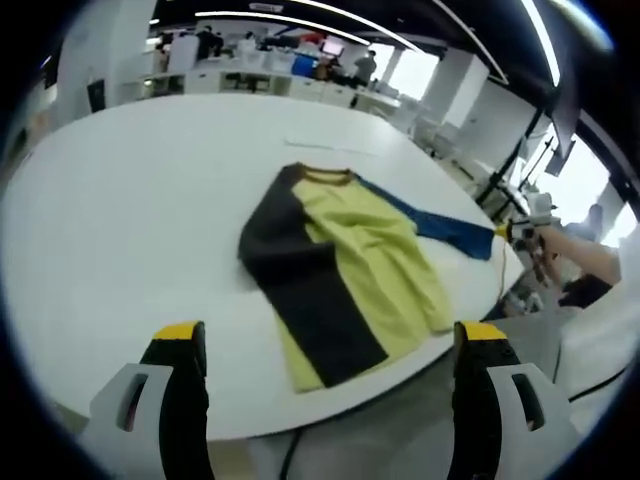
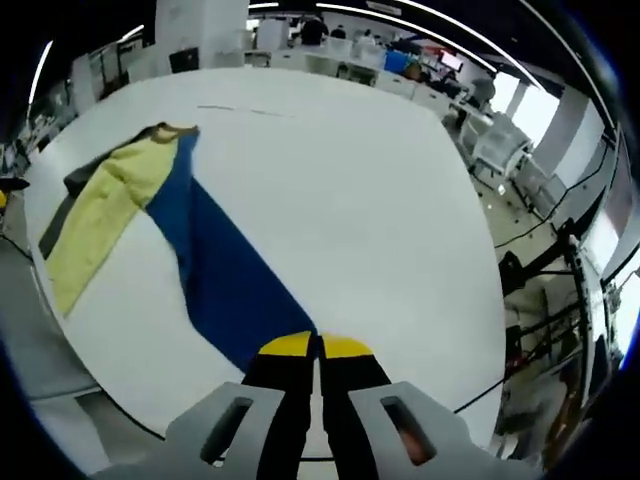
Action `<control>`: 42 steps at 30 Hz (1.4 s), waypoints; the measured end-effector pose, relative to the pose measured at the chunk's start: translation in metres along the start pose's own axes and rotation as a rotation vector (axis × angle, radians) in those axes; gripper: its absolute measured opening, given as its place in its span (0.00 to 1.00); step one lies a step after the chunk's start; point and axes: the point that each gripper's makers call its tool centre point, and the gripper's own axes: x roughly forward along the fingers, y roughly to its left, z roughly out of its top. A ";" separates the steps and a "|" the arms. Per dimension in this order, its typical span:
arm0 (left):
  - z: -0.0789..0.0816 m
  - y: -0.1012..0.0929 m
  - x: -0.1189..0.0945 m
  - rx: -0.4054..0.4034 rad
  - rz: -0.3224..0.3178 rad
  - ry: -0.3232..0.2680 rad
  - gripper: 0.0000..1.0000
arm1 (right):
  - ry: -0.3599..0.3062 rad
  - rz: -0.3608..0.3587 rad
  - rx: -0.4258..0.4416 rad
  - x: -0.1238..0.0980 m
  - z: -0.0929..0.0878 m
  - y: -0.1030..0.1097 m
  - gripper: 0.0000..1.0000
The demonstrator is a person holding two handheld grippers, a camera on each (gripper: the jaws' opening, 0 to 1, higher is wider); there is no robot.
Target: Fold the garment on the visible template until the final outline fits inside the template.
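A shirt with a yellow body [image 1: 375, 262], a dark panel [image 1: 300, 280] and a brown collar [image 1: 325, 175] lies flat on the white round table [image 1: 130, 210], reaching its near edge. Its blue sleeve [image 1: 440, 225] is stretched out to the right. My right gripper [image 1: 507, 232] holds the sleeve's end. In the right gripper view the blue sleeve [image 2: 215, 270] runs from the yellow body [image 2: 105, 205] down to my right gripper [image 2: 318, 346], whose jaws are shut on the cuff. My left gripper [image 1: 330, 338] stands wide open in front of the table's near edge, short of the hem, holding nothing.
A faint thin mark [image 1: 325, 146] lies on the table beyond the collar. A person's hand and sleeve [image 1: 590, 258] are at the right. Desks and people [image 1: 300, 60] fill the far room. Chairs and stands [image 2: 500, 150] are past the table's far edge.
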 end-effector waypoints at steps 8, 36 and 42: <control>-0.001 0.002 0.000 -0.007 0.008 0.003 1.00 | 0.023 -0.022 0.006 0.004 0.003 -0.015 0.02; -0.004 0.000 0.003 -0.026 0.044 0.030 1.00 | 0.086 -0.022 0.049 0.035 -0.017 -0.043 0.02; -0.004 0.000 0.005 -0.029 0.050 0.035 1.00 | 0.089 -0.019 0.056 0.039 -0.018 -0.045 0.02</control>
